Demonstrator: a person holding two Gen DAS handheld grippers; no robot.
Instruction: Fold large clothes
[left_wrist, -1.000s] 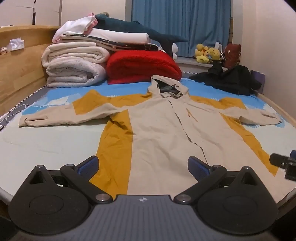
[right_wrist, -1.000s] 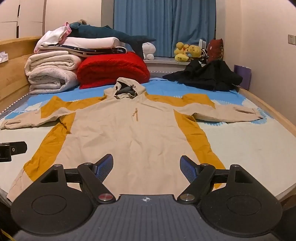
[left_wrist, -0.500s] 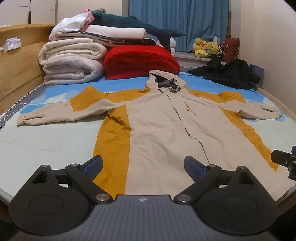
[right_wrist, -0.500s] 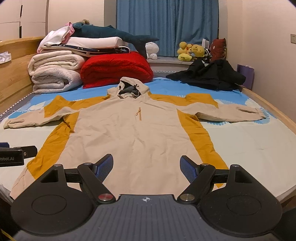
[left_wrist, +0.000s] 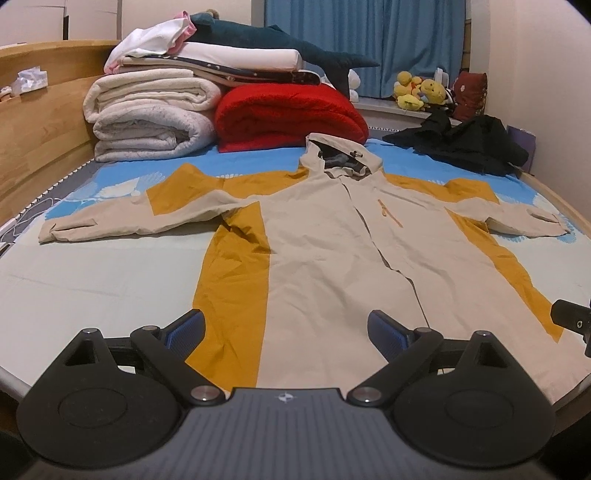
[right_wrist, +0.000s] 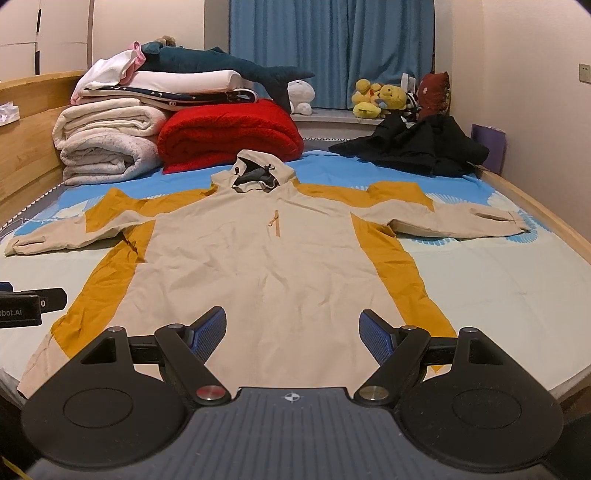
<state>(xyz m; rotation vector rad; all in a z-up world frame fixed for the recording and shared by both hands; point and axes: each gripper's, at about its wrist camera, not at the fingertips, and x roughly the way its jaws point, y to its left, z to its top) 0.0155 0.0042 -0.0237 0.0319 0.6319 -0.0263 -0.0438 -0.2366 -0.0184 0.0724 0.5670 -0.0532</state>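
Observation:
A beige and mustard hooded jacket (left_wrist: 332, 251) (right_wrist: 266, 266) lies flat on the bed, front up, both sleeves spread out sideways, hood toward the far end. My left gripper (left_wrist: 286, 330) hovers open above the hem, near its left half. Over the hem's middle my right gripper (right_wrist: 293, 332) is open too, nothing between its blue pads. Each gripper shows at the edge of the other's view: the right one (left_wrist: 572, 323) and the left one (right_wrist: 29, 306).
Folded white quilts (right_wrist: 107, 144), a red blanket (right_wrist: 229, 134) and a plush shark (right_wrist: 221, 66) are stacked at the head of the bed. A black garment (right_wrist: 417, 147) lies far right. A wooden bed frame (left_wrist: 33, 122) runs along the left; a wall on the right.
Both grippers have drifted slightly; the views shifted a little and the jacket sits a bit higher in frame. The jacket itself has not moved.

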